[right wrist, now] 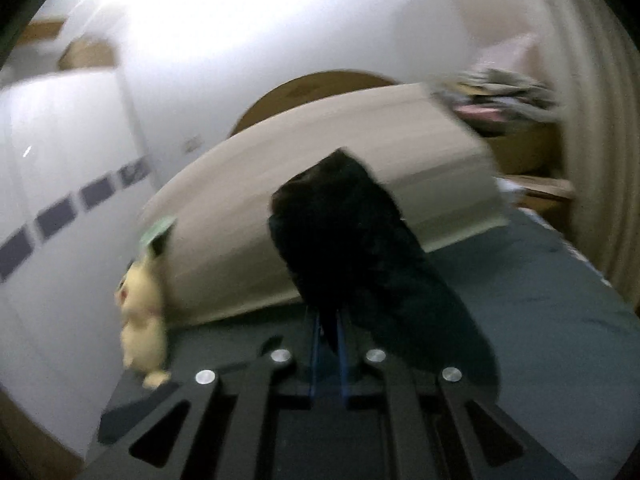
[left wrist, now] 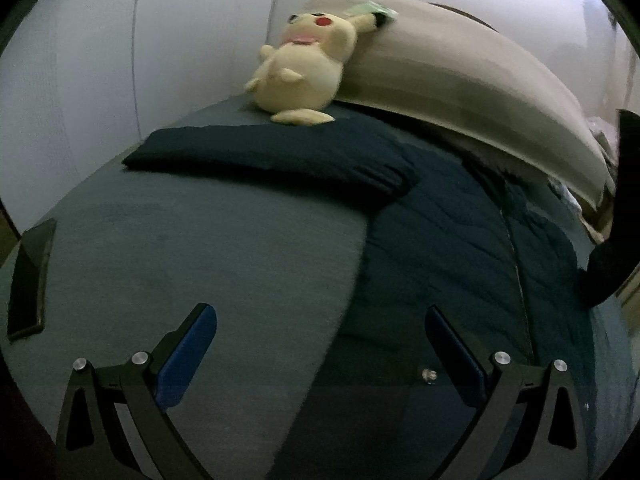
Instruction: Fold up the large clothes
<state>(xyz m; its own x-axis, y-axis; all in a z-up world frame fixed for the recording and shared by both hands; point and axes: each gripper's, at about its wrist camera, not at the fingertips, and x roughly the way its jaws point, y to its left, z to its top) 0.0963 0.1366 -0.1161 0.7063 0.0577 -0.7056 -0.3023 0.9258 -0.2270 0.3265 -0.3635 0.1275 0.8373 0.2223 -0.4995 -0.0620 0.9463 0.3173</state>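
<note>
A large dark navy quilted jacket (left wrist: 452,248) lies spread on the grey-blue bed (left wrist: 200,248), with one sleeve (left wrist: 260,156) stretched out to the left. My left gripper (left wrist: 320,344) is open and empty, hovering low over the jacket's lower edge. My right gripper (right wrist: 329,332) is shut on a dark fold of the jacket (right wrist: 352,232), which is lifted and hangs above the bed in the right wrist view. That lifted dark fabric also shows at the right edge of the left wrist view (left wrist: 616,216).
A yellow plush toy (left wrist: 304,64) leans against a beige headboard cushion (left wrist: 460,76) at the bed's head; it also shows in the right wrist view (right wrist: 142,312). A dark flat object (left wrist: 30,276) lies at the bed's left edge. White wardrobe doors (left wrist: 100,48) stand behind.
</note>
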